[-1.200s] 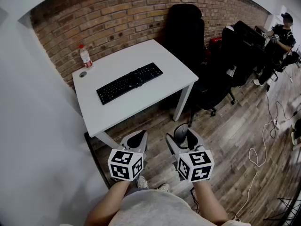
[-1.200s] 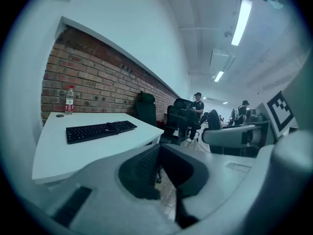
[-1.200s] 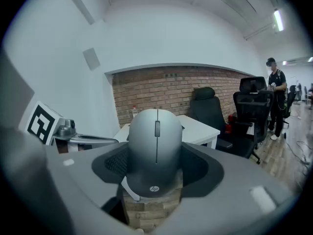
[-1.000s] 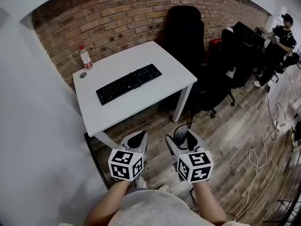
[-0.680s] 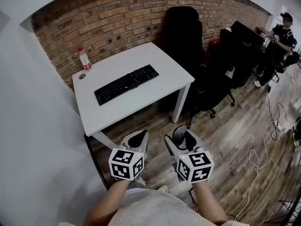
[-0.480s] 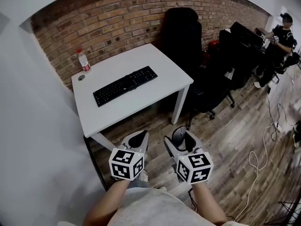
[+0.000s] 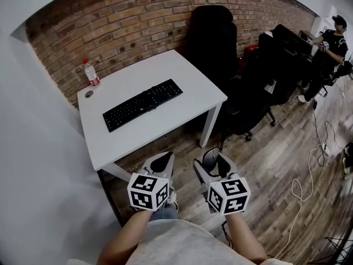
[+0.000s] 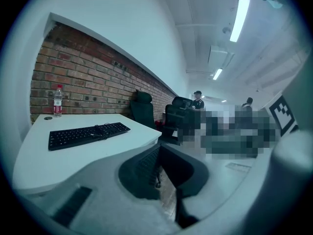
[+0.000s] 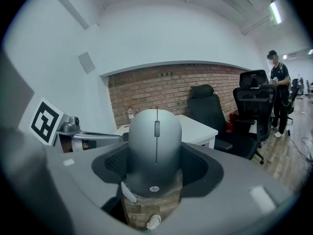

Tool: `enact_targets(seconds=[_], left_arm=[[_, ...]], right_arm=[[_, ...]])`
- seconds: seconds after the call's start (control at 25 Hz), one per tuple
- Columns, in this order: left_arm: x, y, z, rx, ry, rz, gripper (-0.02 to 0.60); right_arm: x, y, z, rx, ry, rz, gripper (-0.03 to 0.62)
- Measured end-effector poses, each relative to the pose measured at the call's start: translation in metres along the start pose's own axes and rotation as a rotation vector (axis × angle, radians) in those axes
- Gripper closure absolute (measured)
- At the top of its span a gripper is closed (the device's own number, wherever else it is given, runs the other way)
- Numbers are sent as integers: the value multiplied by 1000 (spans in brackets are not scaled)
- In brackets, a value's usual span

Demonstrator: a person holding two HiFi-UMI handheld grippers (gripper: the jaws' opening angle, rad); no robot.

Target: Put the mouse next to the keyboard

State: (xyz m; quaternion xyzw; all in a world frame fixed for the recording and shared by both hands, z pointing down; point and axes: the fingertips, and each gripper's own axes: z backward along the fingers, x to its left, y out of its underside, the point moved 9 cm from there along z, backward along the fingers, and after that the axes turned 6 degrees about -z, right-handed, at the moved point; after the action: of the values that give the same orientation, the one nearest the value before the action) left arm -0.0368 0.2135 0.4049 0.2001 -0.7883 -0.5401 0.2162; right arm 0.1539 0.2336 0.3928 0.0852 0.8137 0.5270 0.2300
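A grey mouse (image 9: 152, 148) is clamped between the jaws of my right gripper (image 7: 212, 162), held over the wooden floor short of the table; in the head view the mouse (image 7: 211, 158) shows as a dark oval between the jaws. The black keyboard (image 7: 142, 104) lies slanted on the white table (image 7: 182, 70) ahead and to the left, and it also shows in the left gripper view as the keyboard (image 8: 88, 132). My left gripper (image 7: 160, 163) hangs beside the right one with its jaws together and nothing in them.
A clear bottle with a red cap (image 7: 90, 72) and a small round cap (image 7: 89, 94) stand at the table's far left corner by the brick wall. Black office chairs (image 7: 216, 37) stand right of the table. A person (image 7: 329, 43) sits far right. Cables (image 7: 300, 186) lie on the floor.
The table and keyboard have shifted slightly left and nearer in the head view. Both grippers keep their places and grips.
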Motion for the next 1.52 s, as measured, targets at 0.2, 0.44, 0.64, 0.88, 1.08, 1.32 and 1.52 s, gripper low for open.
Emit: enact_targets(seconds=[0.2, 0.44, 0.64, 0.88, 1.08, 1.32, 1.52], left_arm=[[38, -10, -39, -3, 3, 13, 589], [77, -25, -81, 5, 7, 29, 589], [114, -34, -106, 18, -2, 41, 589], [151, -43, -126, 31, -4, 60, 589], [184, -50, -139, 32, -7, 80, 589], [214, -53, -148, 25, -3, 97, 589], [232, -50, -152, 18, -12, 116, 589]], right_arm=[[-15, -14, -49, 16, 8, 2, 286], [-30, -36, -105, 38, -1, -1, 286], [-36, -50, -151, 53, -5, -9, 286], [-36, -67, -199, 78, -18, -15, 286], [-34, -78, -234, 94, -9, -15, 286], [-32, -89, -268, 98, 11, -15, 286], [-30, -90, -290, 118, 8, -22, 286]])
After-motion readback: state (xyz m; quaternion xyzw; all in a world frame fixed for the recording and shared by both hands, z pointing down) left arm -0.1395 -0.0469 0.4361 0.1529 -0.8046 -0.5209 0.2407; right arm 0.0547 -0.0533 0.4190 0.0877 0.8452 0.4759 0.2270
